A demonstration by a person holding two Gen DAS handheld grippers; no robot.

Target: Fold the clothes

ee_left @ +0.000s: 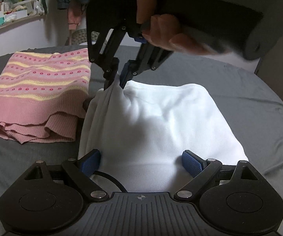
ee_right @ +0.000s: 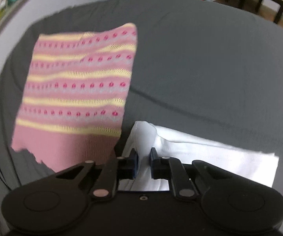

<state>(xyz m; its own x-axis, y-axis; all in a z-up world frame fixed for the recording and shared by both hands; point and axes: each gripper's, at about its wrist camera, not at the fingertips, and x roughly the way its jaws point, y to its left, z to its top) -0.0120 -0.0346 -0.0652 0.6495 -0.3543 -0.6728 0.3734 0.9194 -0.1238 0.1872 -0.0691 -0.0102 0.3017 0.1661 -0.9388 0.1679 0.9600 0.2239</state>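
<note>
Both wrist cams close, share bed (ee_left: pixel 220 82)

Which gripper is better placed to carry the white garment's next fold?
Right, probably. The right gripper is already shut on a pinched-up edge of the white garment, so it can pull straight away. The left gripper is wide open over the cloth, gripping nothing.

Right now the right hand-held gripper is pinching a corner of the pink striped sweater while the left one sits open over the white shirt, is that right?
Not quite. The right hand-held gripper is pinching the white shirt, not the pink striped sweater, which lies folded beside it. Both wrist views show this. The left hand-held gripper does sit open over the white shirt.
</note>
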